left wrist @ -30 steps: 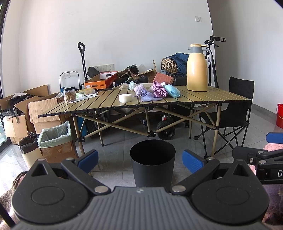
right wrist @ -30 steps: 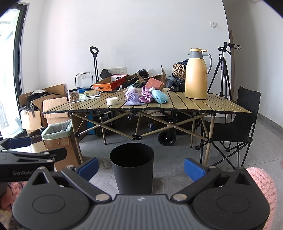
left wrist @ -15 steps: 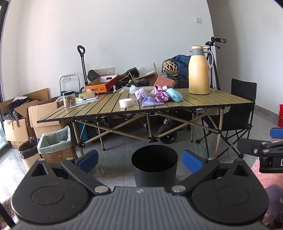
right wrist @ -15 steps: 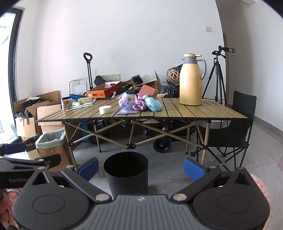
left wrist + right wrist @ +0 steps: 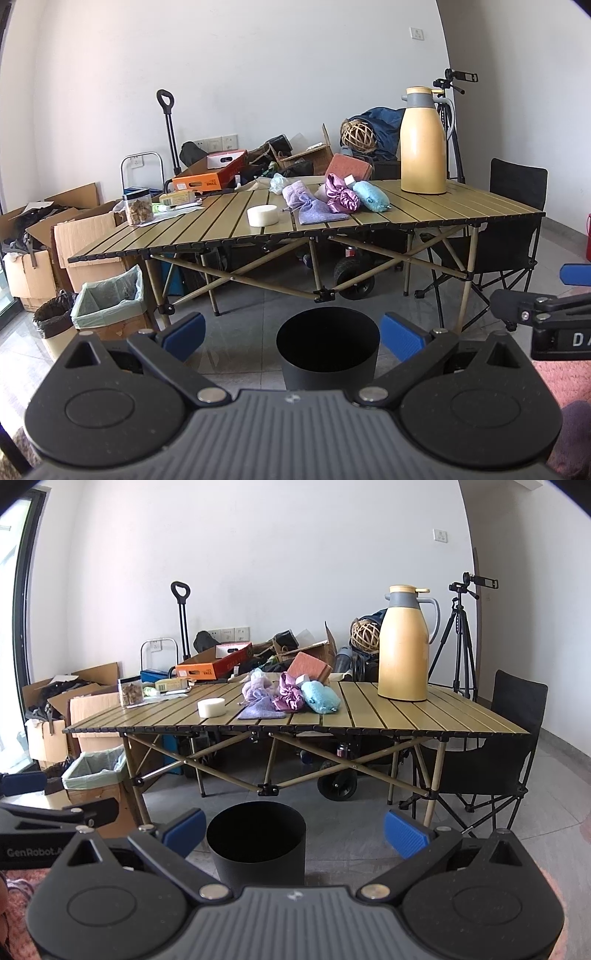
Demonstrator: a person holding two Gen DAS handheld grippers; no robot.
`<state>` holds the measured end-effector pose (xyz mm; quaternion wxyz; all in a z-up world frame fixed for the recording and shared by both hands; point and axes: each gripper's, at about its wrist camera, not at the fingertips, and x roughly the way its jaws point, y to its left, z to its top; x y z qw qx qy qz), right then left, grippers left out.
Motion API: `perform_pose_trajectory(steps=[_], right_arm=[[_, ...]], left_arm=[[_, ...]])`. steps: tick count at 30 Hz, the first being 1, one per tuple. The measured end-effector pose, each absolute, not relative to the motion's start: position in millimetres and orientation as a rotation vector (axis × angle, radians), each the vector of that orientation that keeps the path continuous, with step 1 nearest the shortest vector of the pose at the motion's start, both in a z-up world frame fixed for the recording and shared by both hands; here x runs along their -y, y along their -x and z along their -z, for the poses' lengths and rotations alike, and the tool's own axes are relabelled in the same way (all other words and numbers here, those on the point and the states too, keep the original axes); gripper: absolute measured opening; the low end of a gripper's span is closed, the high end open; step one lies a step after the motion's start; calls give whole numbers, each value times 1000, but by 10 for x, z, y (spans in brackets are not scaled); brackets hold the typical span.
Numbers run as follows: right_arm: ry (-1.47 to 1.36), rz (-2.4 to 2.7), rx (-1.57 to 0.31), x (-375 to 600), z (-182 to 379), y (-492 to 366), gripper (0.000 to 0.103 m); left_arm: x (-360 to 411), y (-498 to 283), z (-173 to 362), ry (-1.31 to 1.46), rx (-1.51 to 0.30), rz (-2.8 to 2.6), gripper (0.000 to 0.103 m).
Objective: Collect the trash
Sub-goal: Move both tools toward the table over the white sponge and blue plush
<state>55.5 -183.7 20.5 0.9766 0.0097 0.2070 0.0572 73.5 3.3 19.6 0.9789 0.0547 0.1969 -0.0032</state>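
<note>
A black round bin [image 5: 327,345] [image 5: 256,843] stands on the floor in front of the slatted folding table [image 5: 461,214] [image 5: 424,716]. On the table lie a lilac pouch [image 5: 314,212] [image 5: 260,710], a purple satin scrunch [image 5: 341,195] [image 5: 290,696], a light blue fuzzy bundle [image 5: 371,195] [image 5: 320,698] and a white round tub [image 5: 262,215] [image 5: 211,707]. My left gripper [image 5: 291,332] is open and empty, well short of the table. My right gripper [image 5: 294,829] is open and empty too. Each gripper shows at the edge of the other's view.
A tall yellow jug [image 5: 423,142] [image 5: 403,646] stands on the table's right side, a snack jar [image 5: 137,206] at its left. Cardboard boxes and a lined box bin [image 5: 107,302] crowd the left. A black folding chair [image 5: 498,746] and a tripod [image 5: 460,638] stand right.
Both grippers have risen and come a little closer to the table, so the tabletop sits lower and larger in view. Their jaws stayed open.
</note>
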Motion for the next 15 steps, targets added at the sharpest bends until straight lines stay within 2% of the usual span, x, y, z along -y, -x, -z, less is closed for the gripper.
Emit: perform_pose_trajectory(steps=[15], right_arm=[[-20, -100, -421, 1860, -206, -1245, 103]], left_arm=[[-26, -1401, -220, -112, -399, -15, 103]])
